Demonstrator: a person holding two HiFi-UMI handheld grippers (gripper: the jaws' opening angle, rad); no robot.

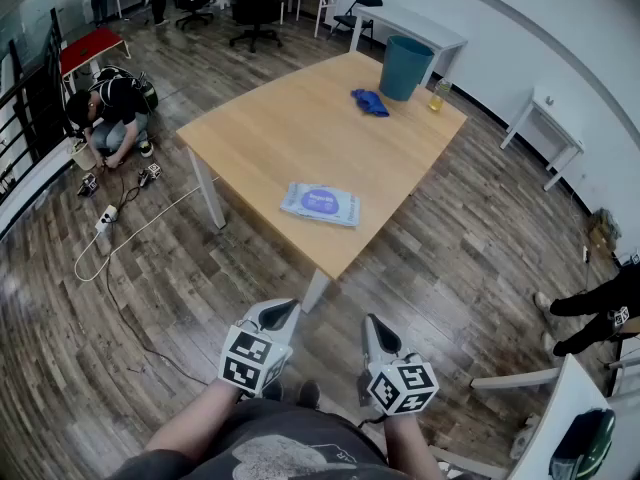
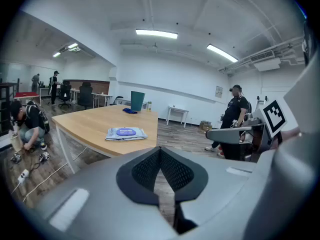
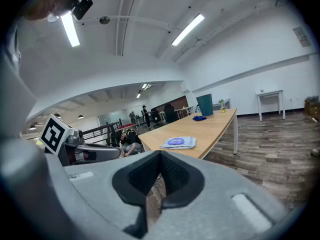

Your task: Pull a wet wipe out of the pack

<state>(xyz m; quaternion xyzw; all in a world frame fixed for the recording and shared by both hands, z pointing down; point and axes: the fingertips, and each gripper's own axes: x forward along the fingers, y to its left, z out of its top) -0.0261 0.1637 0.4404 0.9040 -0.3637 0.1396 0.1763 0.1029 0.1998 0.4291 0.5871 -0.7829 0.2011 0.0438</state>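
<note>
Hanging low at the left, the left hand-held gripper (image 1: 283,312) has its jaws pressed together on nothing. Ahead, well apart from it, the wet wipe pack (image 1: 321,204) lies flat near the front edge of the bench (image 1: 260,138). The right hand-held gripper (image 1: 376,324) is likewise closed and empty. Approaching comes first, I judge: step in, open both, steady the pack with one and pinch the wipe at the flap with the other, drawing upward slowly. The pack's purple oval label (image 1: 322,201) bears print too small to read; no other writing is legible.
</note>
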